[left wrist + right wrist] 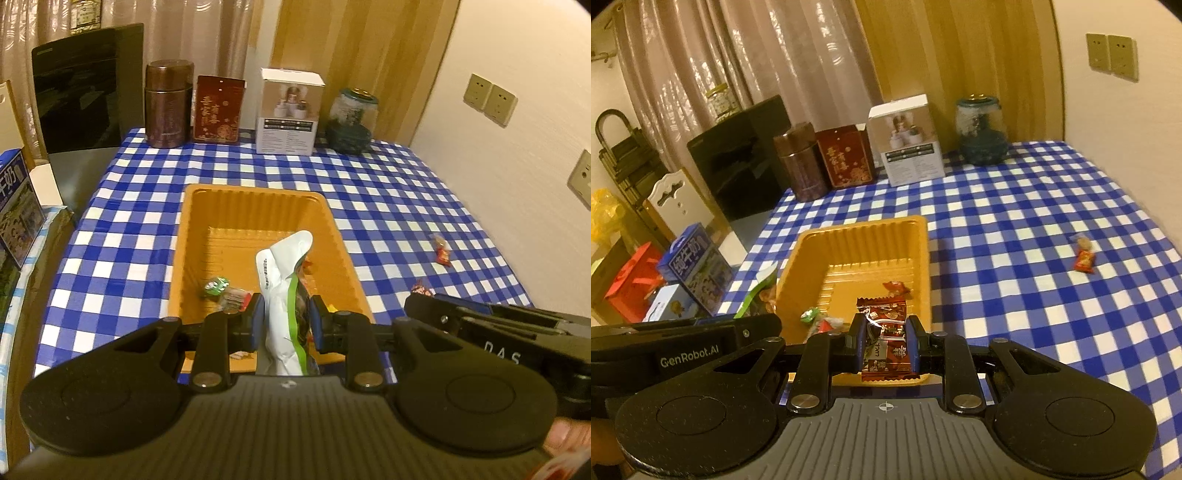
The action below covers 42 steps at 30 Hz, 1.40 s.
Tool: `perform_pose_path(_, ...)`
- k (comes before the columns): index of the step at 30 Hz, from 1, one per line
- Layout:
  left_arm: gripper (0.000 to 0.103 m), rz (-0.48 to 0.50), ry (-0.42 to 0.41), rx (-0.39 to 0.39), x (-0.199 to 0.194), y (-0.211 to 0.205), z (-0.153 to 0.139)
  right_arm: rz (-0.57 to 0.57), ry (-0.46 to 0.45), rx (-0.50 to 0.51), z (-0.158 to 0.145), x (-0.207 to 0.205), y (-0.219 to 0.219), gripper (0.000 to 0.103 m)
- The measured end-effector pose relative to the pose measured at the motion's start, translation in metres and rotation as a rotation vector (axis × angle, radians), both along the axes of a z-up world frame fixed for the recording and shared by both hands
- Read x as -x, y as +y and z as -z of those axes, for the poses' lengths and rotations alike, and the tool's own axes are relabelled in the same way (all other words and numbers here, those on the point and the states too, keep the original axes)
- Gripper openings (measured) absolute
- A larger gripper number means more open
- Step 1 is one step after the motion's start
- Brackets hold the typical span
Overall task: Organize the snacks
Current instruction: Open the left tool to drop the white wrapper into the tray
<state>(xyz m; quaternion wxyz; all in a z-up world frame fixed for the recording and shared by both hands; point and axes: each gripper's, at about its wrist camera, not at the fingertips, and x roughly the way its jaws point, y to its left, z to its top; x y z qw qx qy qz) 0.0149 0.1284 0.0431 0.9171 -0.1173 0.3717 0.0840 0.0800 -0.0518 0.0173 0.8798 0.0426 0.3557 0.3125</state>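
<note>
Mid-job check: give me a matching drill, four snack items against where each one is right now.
Items:
1. white pouch with a green stripe
2. dark red foil snack packet
3. small green-wrapped candy
4. small red-wrapped candy

Places:
A. lying on the blue-and-white checked tablecloth, outside the tray
B. gripped in the right claw
C. lying on the floor of the orange plastic tray
D. gripped in the left claw

Pairs: 1-D, 2-B, 3-C, 4-A
</note>
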Motion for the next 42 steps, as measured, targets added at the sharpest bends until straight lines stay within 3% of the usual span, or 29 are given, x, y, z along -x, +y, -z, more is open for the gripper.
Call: perform_pose_path(42,0.023,-0.037,0.058,0.005,-0.064,0.045,0.042,-0.028,0.086,0.0,0.042,-0.061,0.049,0.023)
